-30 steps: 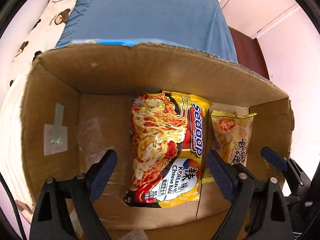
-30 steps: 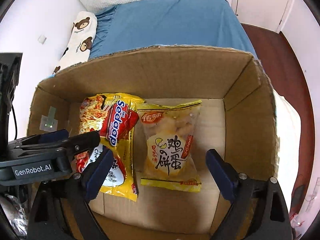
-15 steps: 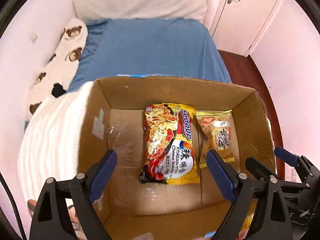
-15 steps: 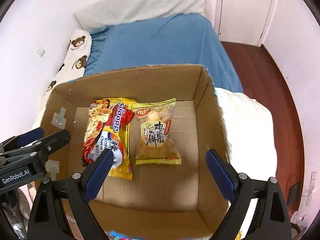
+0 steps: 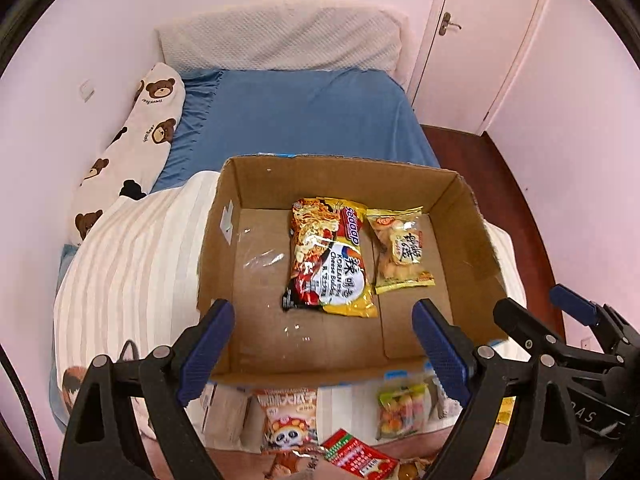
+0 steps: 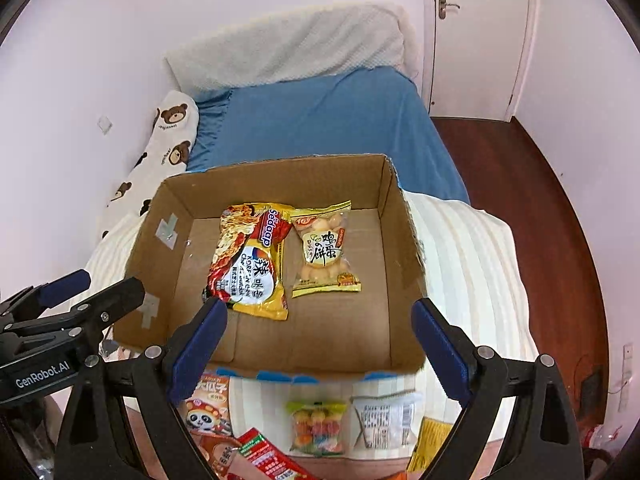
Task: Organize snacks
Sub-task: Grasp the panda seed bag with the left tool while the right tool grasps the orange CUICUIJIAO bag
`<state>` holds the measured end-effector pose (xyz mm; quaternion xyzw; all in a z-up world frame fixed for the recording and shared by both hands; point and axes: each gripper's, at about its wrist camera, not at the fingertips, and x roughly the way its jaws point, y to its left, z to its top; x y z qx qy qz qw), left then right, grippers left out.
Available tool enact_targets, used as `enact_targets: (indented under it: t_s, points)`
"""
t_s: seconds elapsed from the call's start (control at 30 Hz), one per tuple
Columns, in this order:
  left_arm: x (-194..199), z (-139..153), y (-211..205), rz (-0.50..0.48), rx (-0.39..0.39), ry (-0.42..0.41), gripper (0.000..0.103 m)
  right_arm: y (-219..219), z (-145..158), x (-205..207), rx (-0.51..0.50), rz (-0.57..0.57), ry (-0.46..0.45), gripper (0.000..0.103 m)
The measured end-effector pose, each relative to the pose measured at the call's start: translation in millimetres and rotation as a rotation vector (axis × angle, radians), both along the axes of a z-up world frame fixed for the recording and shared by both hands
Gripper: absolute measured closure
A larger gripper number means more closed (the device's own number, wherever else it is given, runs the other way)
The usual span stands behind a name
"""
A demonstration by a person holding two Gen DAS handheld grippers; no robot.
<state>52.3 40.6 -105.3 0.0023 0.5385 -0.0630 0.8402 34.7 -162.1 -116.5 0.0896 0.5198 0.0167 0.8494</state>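
Note:
A cardboard box (image 5: 472, 216) (image 6: 404, 216) sits on a striped white blanket. Inside it lie a yellow-and-red noodle packet (image 5: 330, 256) (image 6: 250, 264) and, to its right, a yellow egg-biscuit bag (image 5: 400, 250) (image 6: 324, 250). My left gripper (image 5: 322, 350) hangs open above the box's near edge, nothing between its fingers. My right gripper (image 6: 318, 350) is open and empty too, beside the left one. In front of the box lie loose snacks: a panda packet (image 5: 286, 428) (image 6: 206, 410), a bag of colourful candy (image 5: 402, 410) (image 6: 318, 426), a red packet (image 5: 356, 458) (image 6: 272, 460) and a white packet (image 6: 386, 420).
The blanket (image 5: 132, 264) covers the near end of a bed with a blue sheet (image 5: 304, 120). A bear-print pillow (image 5: 136, 148) lies along the left wall. A white door (image 6: 476, 40) and dark wooden floor (image 6: 560, 216) are on the right.
Both grippers have risen and drawn back out of the box, still open. The box now looks smaller, and the loose snacks in front of it have come into view.

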Motion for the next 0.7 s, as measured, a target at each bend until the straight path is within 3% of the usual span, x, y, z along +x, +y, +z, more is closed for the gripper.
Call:
enact_targets:
  t_s: [0.2, 0.33, 0.53, 0.7]
  points:
    - [-33.6, 9.0, 6.4, -0.007, 0.008, -0.016, 0.012, -3.0, 7.7, -42.0, 0.052, -0.011, 0.016, 0.008]
    - [-63.3, -13.7, 17.2, 0.000, 0.069, 0.024, 0.012, -8.6, -8.8, -73.8, 0.094, -0.040, 0.079, 0.008]
    - [-91.0, -90.9, 38.0, 0.015, 0.126, 0.228, 0.012, -40.1, -74.9, -129.3, 0.215, -0.218, 0.254, 0.007]
    - [-102.8, -137.3, 44.1, 0.033, 0.159, 0.313, 0.012, -71.1, -139.6, -185.7, 0.369, -0.444, 0.445, 0.007]
